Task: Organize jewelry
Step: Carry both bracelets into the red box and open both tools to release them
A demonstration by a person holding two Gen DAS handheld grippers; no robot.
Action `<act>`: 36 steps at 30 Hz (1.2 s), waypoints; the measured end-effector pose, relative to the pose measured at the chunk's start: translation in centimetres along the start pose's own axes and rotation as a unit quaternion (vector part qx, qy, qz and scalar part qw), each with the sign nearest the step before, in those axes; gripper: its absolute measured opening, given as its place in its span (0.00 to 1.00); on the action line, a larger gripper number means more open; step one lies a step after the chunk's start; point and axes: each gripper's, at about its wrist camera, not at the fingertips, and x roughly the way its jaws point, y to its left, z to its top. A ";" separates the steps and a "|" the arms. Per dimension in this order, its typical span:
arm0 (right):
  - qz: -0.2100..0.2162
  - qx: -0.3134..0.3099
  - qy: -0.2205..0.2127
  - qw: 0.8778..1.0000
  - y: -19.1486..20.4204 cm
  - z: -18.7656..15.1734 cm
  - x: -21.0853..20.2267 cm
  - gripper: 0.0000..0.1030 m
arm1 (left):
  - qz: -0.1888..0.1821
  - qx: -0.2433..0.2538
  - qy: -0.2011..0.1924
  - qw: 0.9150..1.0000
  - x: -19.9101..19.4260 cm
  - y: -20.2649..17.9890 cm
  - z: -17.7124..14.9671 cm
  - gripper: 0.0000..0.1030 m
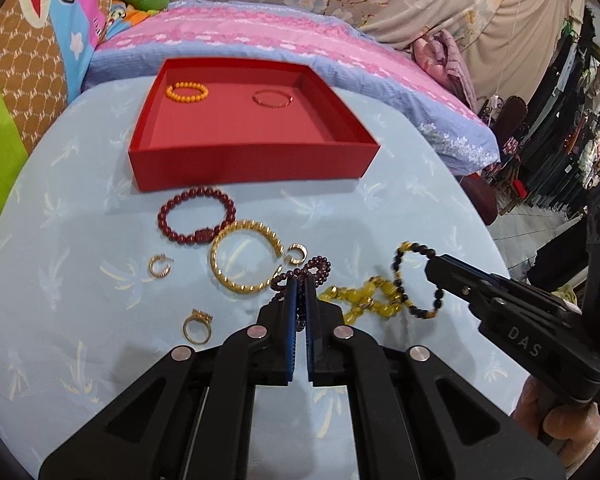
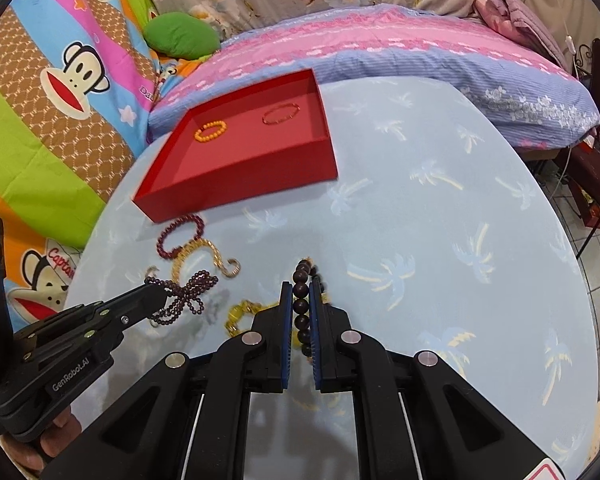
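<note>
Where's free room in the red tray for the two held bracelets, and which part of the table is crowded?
The red tray is bare across its near half and right side; only the orange bead bracelet and thin red bangle lie by the far wall. The table right of the tray is open. It is crowded in front of the tray: dark red bead bracelet, gold bangle.

Taking the red tray (image 1: 256,160) as our mark, we see its near right floor bare, with 2 bracelets at its far wall. In front of it, left, loose jewelry crowds the cloth. To its right, the blue tablecloth (image 2: 440,216) lies open for passing.
</note>
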 end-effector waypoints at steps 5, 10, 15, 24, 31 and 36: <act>0.012 -0.006 -0.018 1.000 0.7 2.2 -0.5 0.07 | -0.005 0.009 -0.019 1.000 -1.1 -0.3 2.0 0.03; 0.017 -0.018 -0.041 0.999 1.5 5.5 -0.3 0.07 | -0.003 0.005 -0.037 0.999 -1.2 0.5 4.9 0.03; 0.016 -0.034 -0.057 0.998 2.5 9.7 1.2 0.07 | 0.014 0.006 -0.058 0.998 -0.1 1.8 8.8 0.03; 0.015 -0.046 -0.058 0.997 3.5 15.9 6.4 0.07 | 0.036 -0.001 -0.059 0.998 4.6 4.8 14.2 0.03; 0.001 -0.045 -0.040 0.998 3.3 18.1 10.9 0.07 | 0.052 -0.015 -0.041 0.998 8.6 7.4 15.9 0.03; 0.000 -0.041 -0.015 0.999 3.1 18.1 13.9 0.07 | 0.065 -0.026 -0.026 0.997 10.8 8.9 16.1 0.03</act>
